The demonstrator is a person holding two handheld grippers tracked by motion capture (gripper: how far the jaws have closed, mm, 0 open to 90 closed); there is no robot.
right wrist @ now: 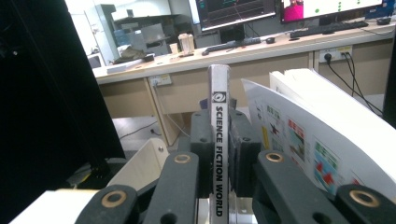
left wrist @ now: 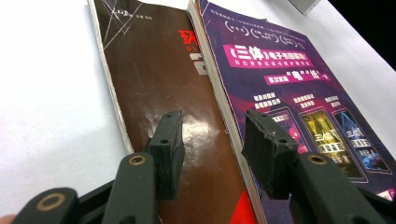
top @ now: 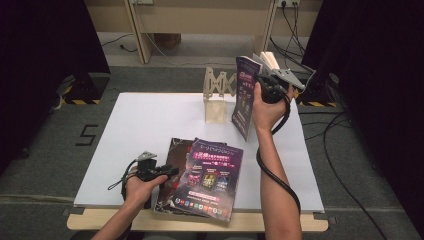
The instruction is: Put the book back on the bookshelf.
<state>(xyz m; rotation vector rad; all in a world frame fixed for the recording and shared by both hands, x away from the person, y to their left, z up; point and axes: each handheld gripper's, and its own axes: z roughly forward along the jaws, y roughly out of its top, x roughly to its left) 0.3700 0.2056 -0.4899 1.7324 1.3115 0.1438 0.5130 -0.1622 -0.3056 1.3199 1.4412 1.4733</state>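
Magazine (right wrist: 219,154) clamped by its spine in right jaws (right wrist: 219,186), raised near rack (top: 218,95), not yet slotted. Left jaws (left wrist: 212,149) released, straddling two-magazine stack (left wrist: 261,102) on table (top: 150,120).

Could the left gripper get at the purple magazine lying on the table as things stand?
Probably yes. The left gripper stands open right at the near edge of the purple magazine, which lies on top of the brown magazine, and nothing sits between them.
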